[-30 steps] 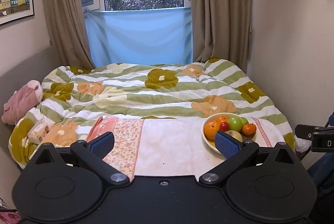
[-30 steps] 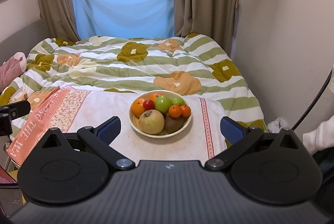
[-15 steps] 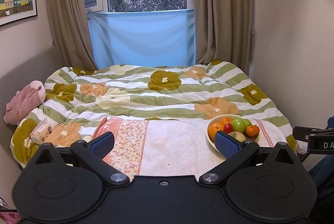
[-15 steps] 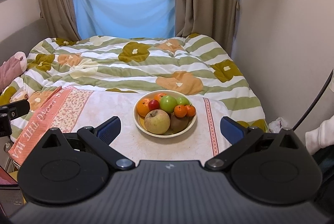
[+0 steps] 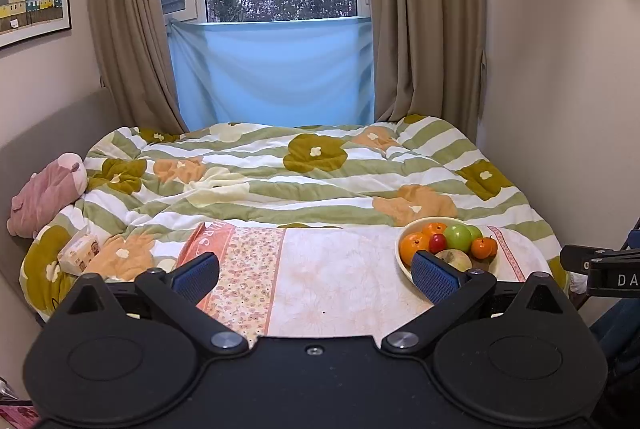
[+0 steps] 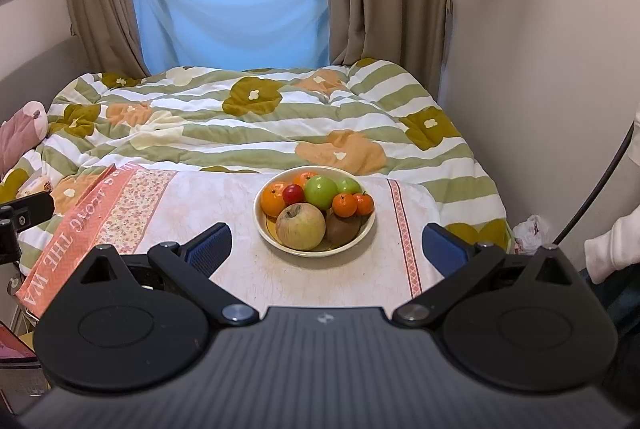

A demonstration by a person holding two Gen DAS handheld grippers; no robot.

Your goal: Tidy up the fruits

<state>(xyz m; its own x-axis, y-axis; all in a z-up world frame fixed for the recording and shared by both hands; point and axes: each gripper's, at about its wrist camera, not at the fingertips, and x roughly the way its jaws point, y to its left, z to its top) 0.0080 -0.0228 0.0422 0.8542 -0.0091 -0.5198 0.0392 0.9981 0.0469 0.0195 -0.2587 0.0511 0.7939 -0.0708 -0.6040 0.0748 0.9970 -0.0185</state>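
I see every fruit piled in the bowl [image 6: 280, 243] at frame centre (sorted or awaiting sorting); left gripper [image 5: 316, 275] and right gripper [image 6: 326, 245] both gape empty.

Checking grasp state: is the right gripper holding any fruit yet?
No, the right gripper has its jaws wide apart with nothing between them, and the fruit sits in the bowl.

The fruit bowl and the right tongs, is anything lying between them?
No. In the right wrist view, only bare pale cloth lies between the open right tongs and the fruit bowl; nothing else sits there.
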